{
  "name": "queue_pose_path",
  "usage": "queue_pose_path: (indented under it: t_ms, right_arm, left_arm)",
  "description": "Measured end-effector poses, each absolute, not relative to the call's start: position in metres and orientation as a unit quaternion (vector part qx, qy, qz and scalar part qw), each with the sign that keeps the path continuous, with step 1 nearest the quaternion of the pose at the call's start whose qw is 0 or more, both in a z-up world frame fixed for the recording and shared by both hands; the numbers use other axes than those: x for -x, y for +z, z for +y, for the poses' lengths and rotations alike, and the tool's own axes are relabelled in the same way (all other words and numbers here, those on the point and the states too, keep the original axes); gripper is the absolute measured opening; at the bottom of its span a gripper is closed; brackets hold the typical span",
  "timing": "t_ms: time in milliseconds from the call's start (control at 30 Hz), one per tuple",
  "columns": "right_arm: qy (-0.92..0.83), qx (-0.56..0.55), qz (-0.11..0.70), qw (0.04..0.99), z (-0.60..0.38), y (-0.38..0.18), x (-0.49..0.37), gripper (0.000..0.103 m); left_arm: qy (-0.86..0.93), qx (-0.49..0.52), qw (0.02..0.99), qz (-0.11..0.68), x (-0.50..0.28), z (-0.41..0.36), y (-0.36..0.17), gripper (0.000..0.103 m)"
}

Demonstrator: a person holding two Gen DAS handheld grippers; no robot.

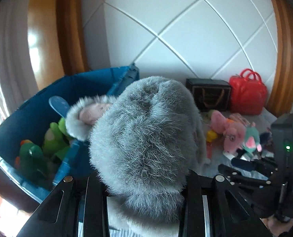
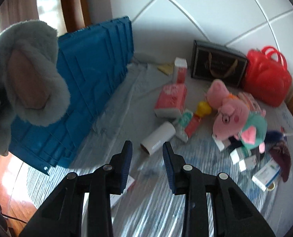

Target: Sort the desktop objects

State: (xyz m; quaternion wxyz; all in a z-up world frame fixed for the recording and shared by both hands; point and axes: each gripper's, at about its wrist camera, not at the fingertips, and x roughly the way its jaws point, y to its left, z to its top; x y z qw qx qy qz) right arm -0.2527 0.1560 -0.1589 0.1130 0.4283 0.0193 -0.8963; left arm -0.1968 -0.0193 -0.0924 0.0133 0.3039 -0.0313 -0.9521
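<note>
Above the blue bin (image 1: 47,106), the left gripper (image 1: 146,177) clamps a grey plush (image 1: 142,130) — right gripper (image 2: 147,158) closed, empty.

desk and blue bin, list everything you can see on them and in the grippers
grey plush toy: one, grey with pink inner ears, held in the left gripper, by the bin
blue bin: one, blue, left side of the cloth
green plush toys: at least two, green, inside the bin
pink pig plush: one, pink, centre right of the cloth
teal plush: one, teal with pink ear, against the pig
red bag: one, red, back right
black box: one, black, beside the red bag
white tube: one, white, lying ahead of the right gripper
small boxes: several, mostly white, right foreground
left gripper: black, closed on the grey plush
right gripper: black, blue-padded fingers, nothing between them
</note>
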Motion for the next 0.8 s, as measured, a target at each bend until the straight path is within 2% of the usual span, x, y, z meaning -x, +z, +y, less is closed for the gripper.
queue_pose_path:
  t_ms: [200,500,600,667,733,800]
  right_arm:
    - [-0.87,-0.489,-0.015,0.061,0.182,-0.217,0.224,0.032]
    - [-0.845,-0.527,-0.006,0.091,0.176,-0.259,0.21,0.032]
    - [-0.839,-0.536,0.0,0.099,0.173,-0.272,0.207,0.032]
    - [-0.835,-0.54,0.002,0.102,0.171,-0.278,0.206,0.032]
    - [-0.831,-0.545,0.0,0.108,0.167,-0.283,0.205,0.032]
    - [-0.826,-0.551,0.0,0.116,0.16,-0.291,0.205,0.032]
  left_arm:
    - [-0.926,-0.37,-0.038,-0.062,0.199,0.015,-0.168,0.031]
    - [-0.881,-0.444,0.091,-0.134,0.203,0.003,-0.291,0.03]
    - [-0.855,-0.505,0.074,-0.091,0.209,0.001,-0.331,0.029]
    - [-0.866,-0.492,0.05,-0.077,0.195,0.013,-0.332,0.027]
    - [-0.863,-0.504,-0.005,-0.03,0.182,0.022,-0.33,0.027]
    - [-0.864,-0.502,-0.009,-0.028,0.173,0.021,-0.328,0.027]
